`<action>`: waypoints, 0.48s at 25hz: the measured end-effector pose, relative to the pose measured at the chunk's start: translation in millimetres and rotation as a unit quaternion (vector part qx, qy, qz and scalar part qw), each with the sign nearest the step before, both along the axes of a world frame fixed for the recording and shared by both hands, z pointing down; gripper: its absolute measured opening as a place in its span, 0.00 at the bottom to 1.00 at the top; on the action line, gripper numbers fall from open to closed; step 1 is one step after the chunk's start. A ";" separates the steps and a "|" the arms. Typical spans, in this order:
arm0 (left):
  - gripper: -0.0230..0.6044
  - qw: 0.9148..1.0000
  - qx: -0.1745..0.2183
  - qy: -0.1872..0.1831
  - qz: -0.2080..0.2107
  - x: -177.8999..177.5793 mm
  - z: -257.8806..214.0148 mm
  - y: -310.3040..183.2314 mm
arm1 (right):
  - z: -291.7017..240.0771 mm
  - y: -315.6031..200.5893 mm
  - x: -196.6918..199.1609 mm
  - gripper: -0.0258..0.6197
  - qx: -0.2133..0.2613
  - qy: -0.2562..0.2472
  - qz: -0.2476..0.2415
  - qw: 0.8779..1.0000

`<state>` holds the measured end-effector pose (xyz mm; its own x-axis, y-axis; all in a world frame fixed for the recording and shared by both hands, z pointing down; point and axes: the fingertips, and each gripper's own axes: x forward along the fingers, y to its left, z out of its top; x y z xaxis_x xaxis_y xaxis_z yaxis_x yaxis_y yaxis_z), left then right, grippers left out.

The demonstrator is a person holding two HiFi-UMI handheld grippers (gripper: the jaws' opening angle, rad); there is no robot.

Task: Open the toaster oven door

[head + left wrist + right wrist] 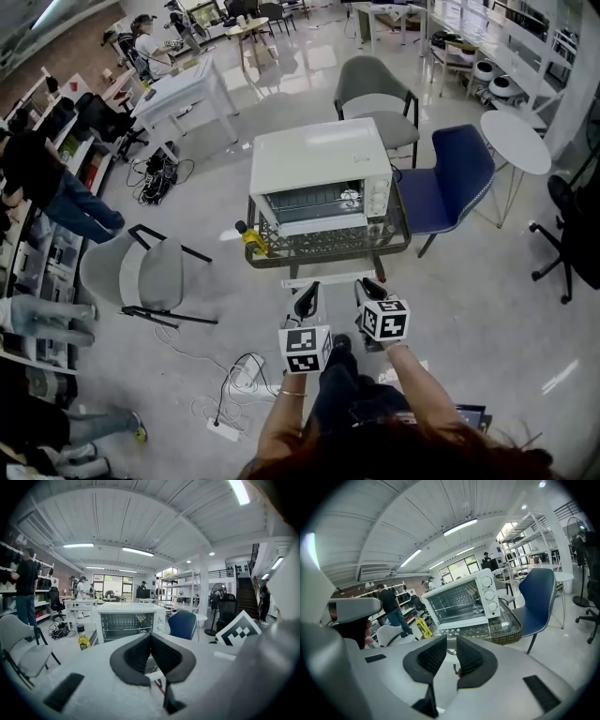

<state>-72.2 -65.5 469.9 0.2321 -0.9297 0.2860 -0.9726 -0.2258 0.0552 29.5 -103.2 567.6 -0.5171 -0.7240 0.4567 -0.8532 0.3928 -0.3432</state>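
A white toaster oven (319,173) stands on a glass-topped wicker table (394,246), its glass door (309,202) closed and its knobs at the right. Both grippers hang in the air in front of the table, short of the oven and touching nothing. My left gripper (307,298) is shut with nothing in it; in the left gripper view its pads (140,653) meet at the tips, and the oven (126,620) lies straight ahead. My right gripper (369,289) stands open by a narrow gap (451,641) with nothing between the pads. The oven (461,599) shows beyond it.
A yellow bottle (251,236) stands at the table's left corner. A blue chair (450,183) is right of the table, a grey chair (375,94) behind it, another grey chair (150,272) to the left. Cables and a power strip (225,427) lie on the floor. People stand at the far left.
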 end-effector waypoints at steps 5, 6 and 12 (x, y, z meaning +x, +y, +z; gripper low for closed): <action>0.06 1.000 0.017 0.000 0.005 6.1 -21.5 5.7 | -24.6 8.3 2.3 0.11 0.026 -0.003 -0.003 1.000; 0.06 1.000 0.020 0.000 0.007 7.1 -25.3 6.4 | -29.7 9.6 2.4 0.11 0.031 -0.002 -0.004 1.000; 0.06 1.000 0.022 0.003 0.014 13.8 -38.9 9.2 | -51.3 16.0 6.1 0.10 0.051 0.010 -0.014 0.999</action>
